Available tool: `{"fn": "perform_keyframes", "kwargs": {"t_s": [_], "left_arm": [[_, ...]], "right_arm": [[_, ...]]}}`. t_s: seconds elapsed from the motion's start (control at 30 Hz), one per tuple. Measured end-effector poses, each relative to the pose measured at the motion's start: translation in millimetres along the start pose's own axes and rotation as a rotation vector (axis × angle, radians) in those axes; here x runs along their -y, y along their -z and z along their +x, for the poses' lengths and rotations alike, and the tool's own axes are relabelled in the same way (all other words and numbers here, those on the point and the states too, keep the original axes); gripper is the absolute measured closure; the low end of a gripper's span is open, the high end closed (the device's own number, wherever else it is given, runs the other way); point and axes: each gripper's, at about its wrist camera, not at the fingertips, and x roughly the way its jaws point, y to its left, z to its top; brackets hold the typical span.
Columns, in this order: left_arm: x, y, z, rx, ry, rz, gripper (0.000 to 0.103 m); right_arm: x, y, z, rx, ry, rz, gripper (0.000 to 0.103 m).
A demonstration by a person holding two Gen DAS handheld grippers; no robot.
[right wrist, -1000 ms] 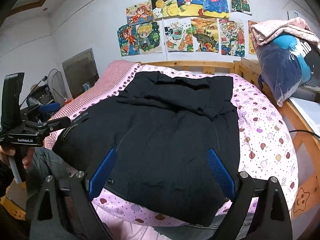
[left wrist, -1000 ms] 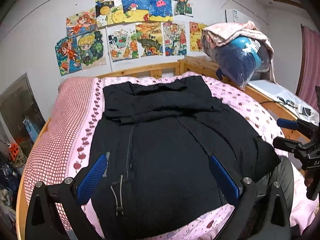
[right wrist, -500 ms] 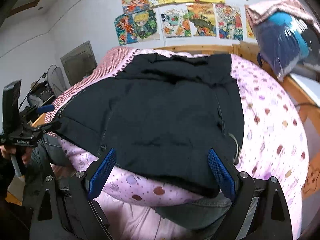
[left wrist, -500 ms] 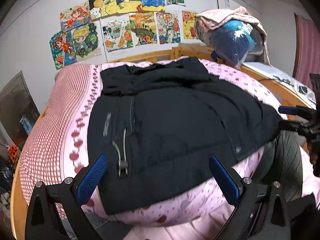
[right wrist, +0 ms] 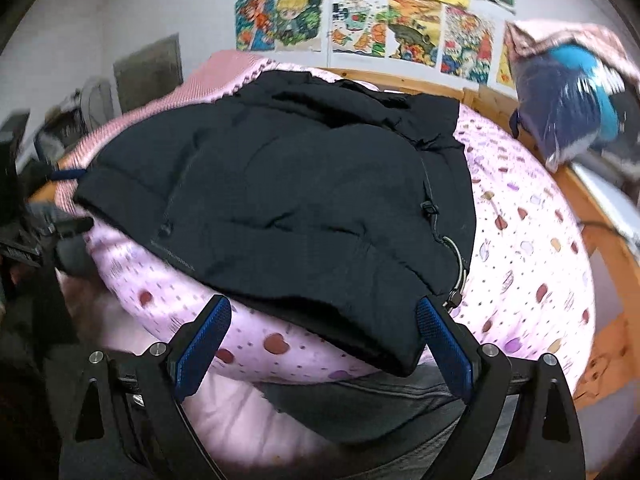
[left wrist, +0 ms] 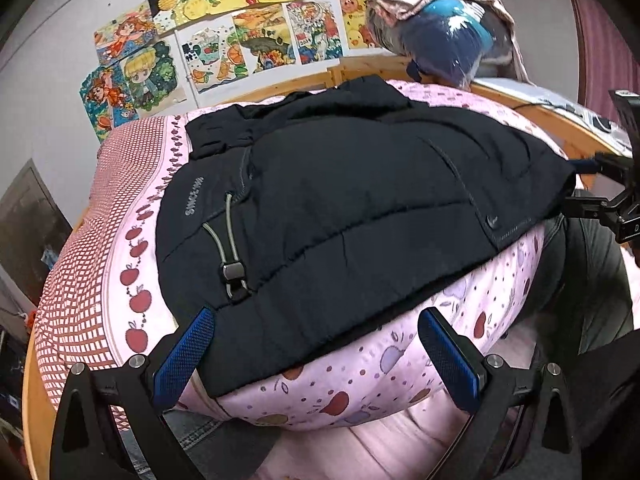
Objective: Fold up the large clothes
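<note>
A large black padded jacket (left wrist: 352, 216) lies spread on the pink bed, its hem hanging a little over the near edge; a grey drawcord with a toggle (left wrist: 232, 270) lies on its left side. My left gripper (left wrist: 316, 330) is open just below the hem, blue pads apart, nothing between them. In the right wrist view the same jacket (right wrist: 288, 204) fills the middle and my right gripper (right wrist: 322, 318) is open at its near hem, one pad close to the right corner with the cord loop (right wrist: 456, 256). Each gripper shows at the other view's edge.
The bed has a pink apple-print cover (left wrist: 132, 280) and a wooden frame (right wrist: 604, 240). Children's drawings (left wrist: 224, 28) hang on the wall behind. A bagged blue bundle under a pink cloth (left wrist: 444, 36) sits at the far right corner. Grey-trousered legs (left wrist: 580, 280) stand by the bed.
Both grippers have drawn back and dropped from above the jacket to its near hem. The views tilted, so the bed's front edge shows now. Both stayed open.
</note>
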Motion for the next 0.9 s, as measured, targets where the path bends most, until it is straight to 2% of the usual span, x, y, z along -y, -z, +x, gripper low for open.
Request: {"fn": "perform_keyframes", "kwargs": {"t_s": [0.2,0.33,0.53,0.63,0.77,0.9], "left_arm": [[11,8,8,-0.028,-0.012,0.051,0.000],[18,9,13,-0.037,-0.057,0.067,0.000],[16,7,14,-0.023,-0.073,0.010,0.000],[19,7,19,-0.031,-0.129,0.006,0.000],[26,8,23,-0.036,-0.197,0.024,0.000],[27,4,17,-0.006,-0.243,0.022,0.000]], "right_arm": [[-20,6,3,-0.016,0.057,-0.121,0.011],[-24,7,7,-0.033,0.116,-0.112,0.011],[-25,11,10,-0.017,0.166,-0.079,0.011],[-24,12,12,0.001,0.201,-0.076,0.012],[-16,6,-4,0.110,0.180,-0.009,0.012],[-12,-6,-22,0.210,0.181,-0.004,0.014]]}}
